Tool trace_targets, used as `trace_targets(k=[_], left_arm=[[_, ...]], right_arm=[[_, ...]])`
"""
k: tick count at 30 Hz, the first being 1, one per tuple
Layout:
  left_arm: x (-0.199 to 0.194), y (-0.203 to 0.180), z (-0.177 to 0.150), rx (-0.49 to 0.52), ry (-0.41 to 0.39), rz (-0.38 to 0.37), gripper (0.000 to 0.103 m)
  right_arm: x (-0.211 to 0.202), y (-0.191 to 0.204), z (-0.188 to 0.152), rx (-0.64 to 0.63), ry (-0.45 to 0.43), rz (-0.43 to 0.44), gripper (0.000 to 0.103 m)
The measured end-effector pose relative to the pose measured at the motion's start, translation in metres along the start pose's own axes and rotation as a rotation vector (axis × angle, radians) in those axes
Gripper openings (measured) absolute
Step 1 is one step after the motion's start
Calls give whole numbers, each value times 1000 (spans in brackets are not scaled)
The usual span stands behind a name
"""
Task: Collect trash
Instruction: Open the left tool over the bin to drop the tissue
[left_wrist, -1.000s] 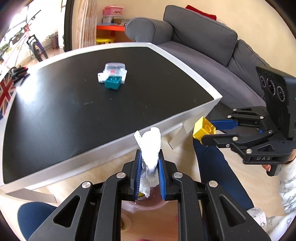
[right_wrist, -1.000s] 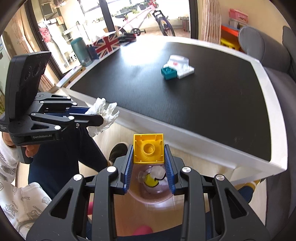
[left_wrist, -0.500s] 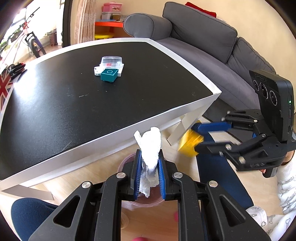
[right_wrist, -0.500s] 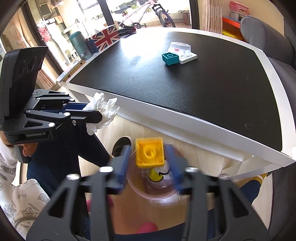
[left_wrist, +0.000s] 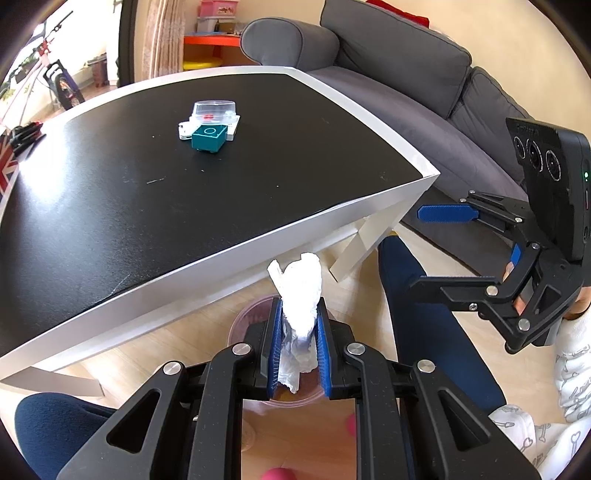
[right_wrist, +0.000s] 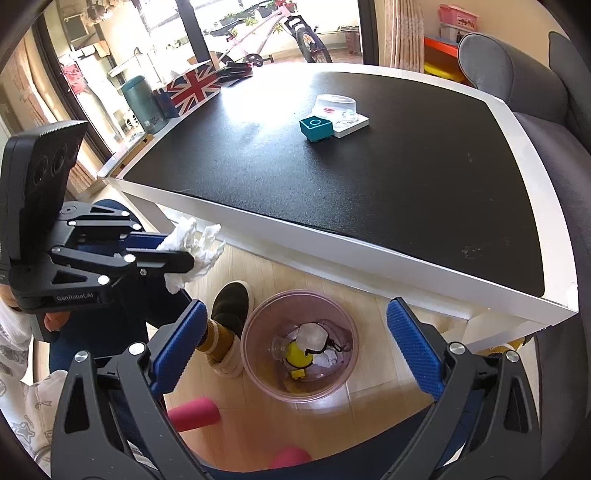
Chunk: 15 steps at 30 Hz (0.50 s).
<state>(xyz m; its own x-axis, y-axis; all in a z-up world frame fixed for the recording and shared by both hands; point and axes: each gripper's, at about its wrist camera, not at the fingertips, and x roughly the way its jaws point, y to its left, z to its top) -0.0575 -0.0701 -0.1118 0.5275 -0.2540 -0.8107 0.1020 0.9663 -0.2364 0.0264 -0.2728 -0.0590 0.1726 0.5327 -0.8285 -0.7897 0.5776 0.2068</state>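
In the left wrist view, the left gripper (left_wrist: 298, 347) fills the lower centre of the frame, its blue-padded fingers (left_wrist: 275, 350) pressed tight on a crumpled white tissue (left_wrist: 300, 295) that sticks up above the fingertips. Just behind and below the fingers, part of a round translucent pink bin (left_wrist: 243, 325) shows on the wooden floor. At the right edge of this frame the right gripper (left_wrist: 439, 249) hangs with its fingers spread wide and nothing between them.

In the right wrist view, the same spread fingers (right_wrist: 177, 343) frame the lower part of the picture, and the bin (right_wrist: 258, 328) sits on the floor in the lower centre between them. Inside it lie scraps of white paper and a yellow item (too jumbled to name). At centre left, the left gripper (right_wrist: 184, 254) holds the tissue (right_wrist: 195, 247) above the floor, up and to the left of the bin.

A black-topped table with a white rim (right_wrist: 406, 254) spans the upper half. On it, towards the upper right of the frame, a teal block (right_wrist: 316, 127) rests touching a clear plastic container (right_wrist: 338, 105).
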Motion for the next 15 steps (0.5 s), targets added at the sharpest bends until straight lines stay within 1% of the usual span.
trace_targets(k=[15], left_arm=[[4,-6,1,16,10,-7,17]], right_arm=[[-14,-3,1,13,-29,2,96]])
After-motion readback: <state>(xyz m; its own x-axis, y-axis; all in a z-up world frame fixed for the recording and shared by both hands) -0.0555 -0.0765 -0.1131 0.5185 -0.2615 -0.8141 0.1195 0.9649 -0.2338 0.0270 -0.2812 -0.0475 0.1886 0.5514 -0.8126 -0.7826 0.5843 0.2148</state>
